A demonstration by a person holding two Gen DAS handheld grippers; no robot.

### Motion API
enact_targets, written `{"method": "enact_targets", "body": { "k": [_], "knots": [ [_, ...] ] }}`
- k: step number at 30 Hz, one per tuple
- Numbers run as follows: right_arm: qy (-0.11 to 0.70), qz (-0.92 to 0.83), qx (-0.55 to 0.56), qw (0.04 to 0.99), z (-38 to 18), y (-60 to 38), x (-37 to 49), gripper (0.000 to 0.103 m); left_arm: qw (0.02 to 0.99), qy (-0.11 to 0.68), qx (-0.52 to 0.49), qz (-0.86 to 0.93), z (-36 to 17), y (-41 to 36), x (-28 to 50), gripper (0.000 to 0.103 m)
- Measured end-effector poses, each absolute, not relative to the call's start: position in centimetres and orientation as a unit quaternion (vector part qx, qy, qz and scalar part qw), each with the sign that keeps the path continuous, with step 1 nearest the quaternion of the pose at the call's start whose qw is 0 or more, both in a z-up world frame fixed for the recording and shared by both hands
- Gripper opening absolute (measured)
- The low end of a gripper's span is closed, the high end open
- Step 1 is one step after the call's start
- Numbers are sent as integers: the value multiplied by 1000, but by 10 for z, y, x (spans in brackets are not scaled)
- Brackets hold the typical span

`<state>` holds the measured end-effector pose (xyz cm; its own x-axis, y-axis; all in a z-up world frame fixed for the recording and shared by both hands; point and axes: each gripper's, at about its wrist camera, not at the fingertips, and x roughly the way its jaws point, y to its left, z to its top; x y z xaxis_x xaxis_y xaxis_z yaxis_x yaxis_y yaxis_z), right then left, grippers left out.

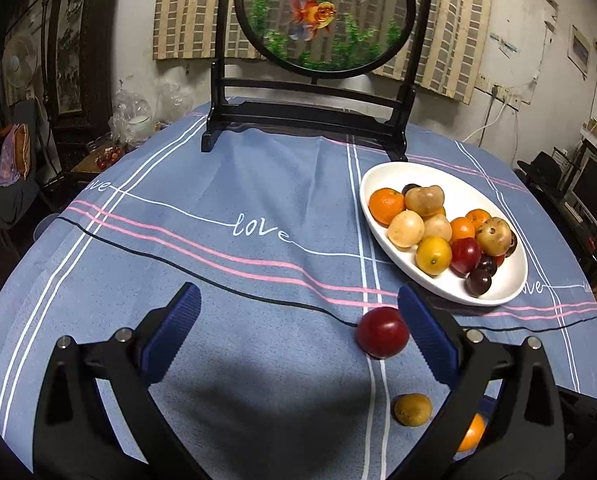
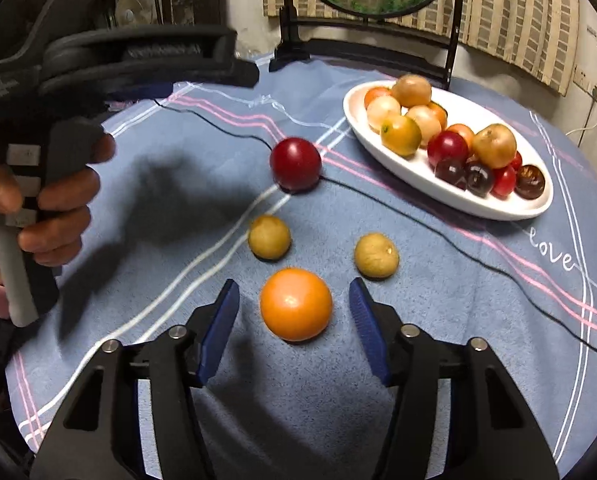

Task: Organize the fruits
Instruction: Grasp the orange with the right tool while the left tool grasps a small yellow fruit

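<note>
My left gripper [image 1: 298,292] is open wide over the blue cloth. A dark red plum [image 1: 382,332] lies just inside its right finger; whether they touch is unclear. Behind it lie a small brown fruit [image 1: 413,410] and an orange [image 1: 472,432], the latter half hidden by that finger. My right gripper [image 2: 293,287] is open, its pads on either side of the orange [image 2: 296,304] with a gap on each side. Beyond it lie two small brown fruits [image 2: 269,237] [image 2: 376,255] and the red plum [image 2: 295,164]. The white oval plate [image 2: 478,206] [image 1: 466,192] holds several fruits.
A round goldfish screen on a black stand [image 1: 310,112] stands at the back of the table. In the right wrist view a person's hand [image 2: 58,200] holds the left gripper's handle at the left. The round table's edge curves off on both sides.
</note>
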<state>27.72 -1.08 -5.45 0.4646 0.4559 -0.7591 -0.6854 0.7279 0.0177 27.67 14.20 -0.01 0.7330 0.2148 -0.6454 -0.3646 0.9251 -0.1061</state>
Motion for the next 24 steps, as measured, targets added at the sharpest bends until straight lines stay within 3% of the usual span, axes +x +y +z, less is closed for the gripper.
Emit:
{"method": "enact_targets", "body": {
  "k": [6, 10, 19, 21, 23, 24],
  "knots": [
    [405, 335, -146, 838, -61, -11, 283, 48, 924, 336, -108, 150, -1, 140, 278, 101],
    [403, 337, -143, 839, -61, -12, 284, 36, 924, 338, -104, 145, -3, 138, 278, 101],
    [382, 304, -32, 872, -34, -61, 302, 36, 926, 363, -96, 51, -8, 122, 275, 98],
    [378, 292, -7, 878, -30, -73, 305, 36, 928, 366, -68, 16, -11, 108, 269, 86],
    [378, 287, 25, 880, -28, -86, 308, 36, 926, 375, -40, -18, -17, 94, 262, 57],
    [378, 284, 37, 880, -27, -91, 310, 36, 923, 382, -33, -35, -21, 89, 260, 52]
  ]
}}
